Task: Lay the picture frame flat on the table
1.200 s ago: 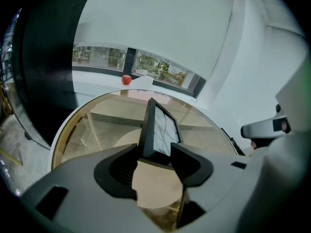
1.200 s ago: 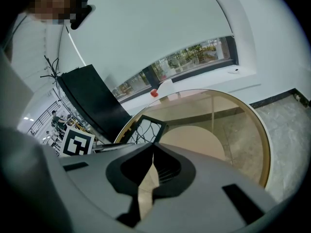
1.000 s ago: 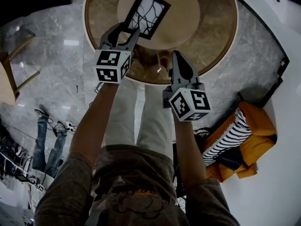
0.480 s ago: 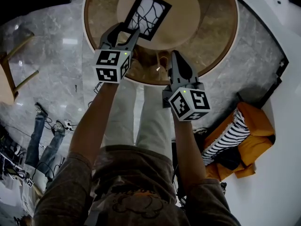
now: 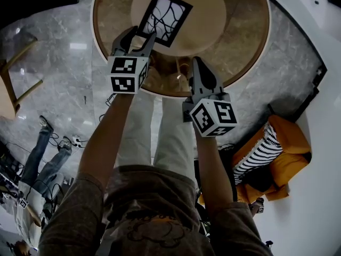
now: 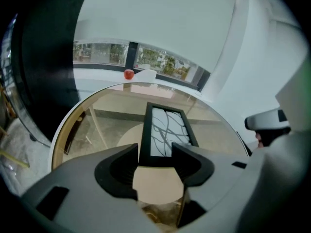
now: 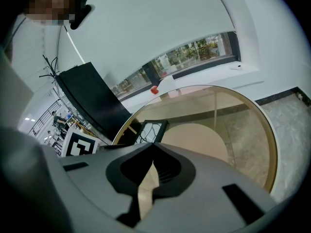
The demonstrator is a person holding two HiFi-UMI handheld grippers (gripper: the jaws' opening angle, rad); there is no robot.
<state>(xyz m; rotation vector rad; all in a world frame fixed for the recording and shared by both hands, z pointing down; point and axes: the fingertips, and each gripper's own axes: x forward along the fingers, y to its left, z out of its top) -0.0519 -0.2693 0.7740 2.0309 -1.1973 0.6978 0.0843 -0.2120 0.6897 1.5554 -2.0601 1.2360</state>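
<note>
The black picture frame [image 5: 165,17] with a white, branch-patterned picture lies flat on the round glass table [image 5: 250,52]. My left gripper [image 5: 141,35] is open at its near end. The jaws have just been opening, and the frame's [image 6: 167,132] near edge sits between the tips of the left gripper [image 6: 155,154] without being pressed. My right gripper [image 5: 197,63] hovers over the table's near rim, to the right of the frame, shut on nothing. In the right gripper view the frame [image 7: 148,130] shows just beyond the closed right gripper [image 7: 150,166].
A beige disc [image 5: 208,15] shows under the glass. A small red ball [image 6: 129,74] rests on the sill beyond the table. An orange seat with a striped cushion [image 5: 282,153] stands at right, a wooden stool [image 5: 16,84] at left, and a person in jeans [image 5: 42,159] on the floor.
Both grippers and the frame keep their places. The person in jeans at the left edge has moved toward the lower left.
</note>
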